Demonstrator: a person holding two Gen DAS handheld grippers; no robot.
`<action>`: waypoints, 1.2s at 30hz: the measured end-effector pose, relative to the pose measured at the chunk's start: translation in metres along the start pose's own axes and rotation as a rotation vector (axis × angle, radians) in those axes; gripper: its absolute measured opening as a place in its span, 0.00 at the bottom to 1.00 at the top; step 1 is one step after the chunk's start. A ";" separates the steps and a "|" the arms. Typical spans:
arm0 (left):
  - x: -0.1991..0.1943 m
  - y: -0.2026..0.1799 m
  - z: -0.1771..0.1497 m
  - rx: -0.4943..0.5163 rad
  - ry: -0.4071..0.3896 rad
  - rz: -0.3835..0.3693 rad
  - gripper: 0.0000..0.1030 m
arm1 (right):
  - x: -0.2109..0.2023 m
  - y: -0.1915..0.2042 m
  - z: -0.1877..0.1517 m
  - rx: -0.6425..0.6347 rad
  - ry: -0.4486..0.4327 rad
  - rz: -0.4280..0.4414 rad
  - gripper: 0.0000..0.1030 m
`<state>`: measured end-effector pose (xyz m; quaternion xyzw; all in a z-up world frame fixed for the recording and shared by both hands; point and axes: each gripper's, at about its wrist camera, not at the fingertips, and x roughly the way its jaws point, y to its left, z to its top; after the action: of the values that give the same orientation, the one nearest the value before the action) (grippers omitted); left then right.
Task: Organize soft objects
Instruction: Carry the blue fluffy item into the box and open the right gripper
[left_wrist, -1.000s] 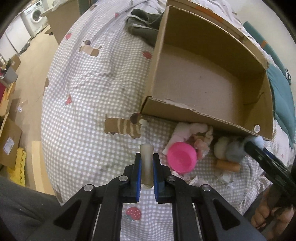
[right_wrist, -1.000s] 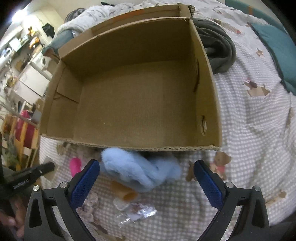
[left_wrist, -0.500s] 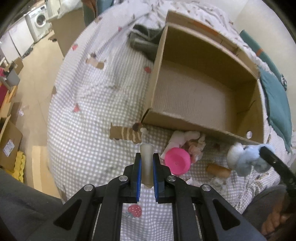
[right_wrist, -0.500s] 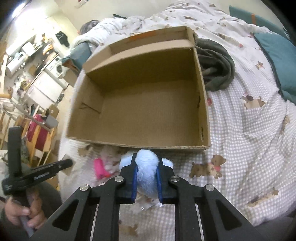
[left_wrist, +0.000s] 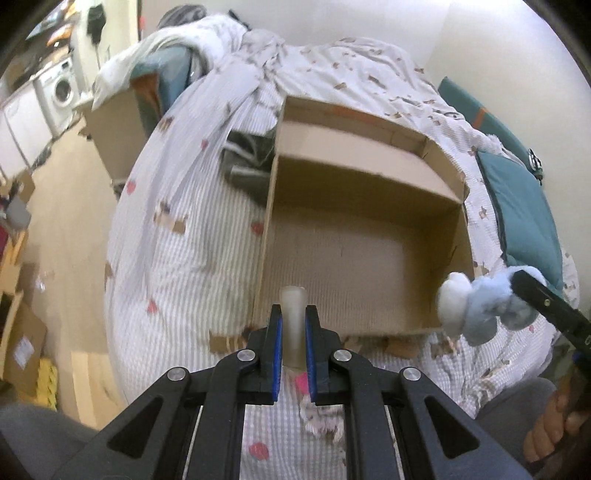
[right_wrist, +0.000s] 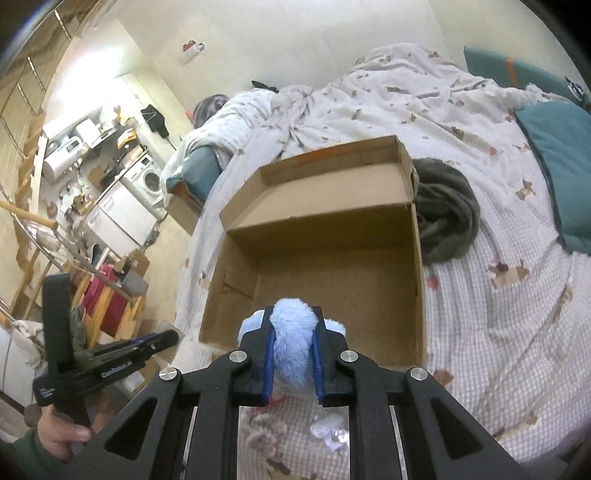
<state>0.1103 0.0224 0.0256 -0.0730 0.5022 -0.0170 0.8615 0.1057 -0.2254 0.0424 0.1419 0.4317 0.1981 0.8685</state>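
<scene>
The fluffy blue plush toy (right_wrist: 293, 334) is up in the air, pinched across its middle by the right gripper (right_wrist: 293, 363), and look how the fur bulges out above and either side of the blue pads: this thing is soft, light and squashy, so a grip through the thick of the body looks the safe place to take it, since loose fluff at the edges would likely slip free. From the left wrist view the same toy (left_wrist: 480, 310) hangs just off the near right corner of the open cardboard box (left_wrist: 369, 206), over the checked bedspread (left_wrist: 177, 266). The left gripper (left_wrist: 293, 347) is clamped on a pale, stubby cylinder (left_wrist: 292, 325), which stands up straight between the pads and holds its shape, so it seems firmer than the plush, though probably light too. The box floor shows bare, flaps folded back at the far side, and a dark grey garment (right_wrist: 447, 210) lies crumpled against its wall. Small bits sit on the bedspread below the grippers, including something pink (left_wrist: 301, 382). Both loads look ready to go over the near wall.
</scene>
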 end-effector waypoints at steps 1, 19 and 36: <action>0.002 -0.002 0.005 0.006 0.001 -0.002 0.10 | 0.001 0.000 0.003 -0.001 -0.004 0.002 0.18; 0.065 -0.046 0.048 0.101 -0.064 0.036 0.10 | 0.055 -0.027 0.009 0.000 -0.087 -0.073 0.18; 0.114 -0.037 0.028 0.127 -0.021 0.036 0.10 | 0.118 -0.046 -0.018 0.042 0.128 -0.083 0.18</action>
<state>0.1930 -0.0226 -0.0537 -0.0092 0.4922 -0.0326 0.8698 0.1659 -0.2090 -0.0695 0.1291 0.4959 0.1616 0.8434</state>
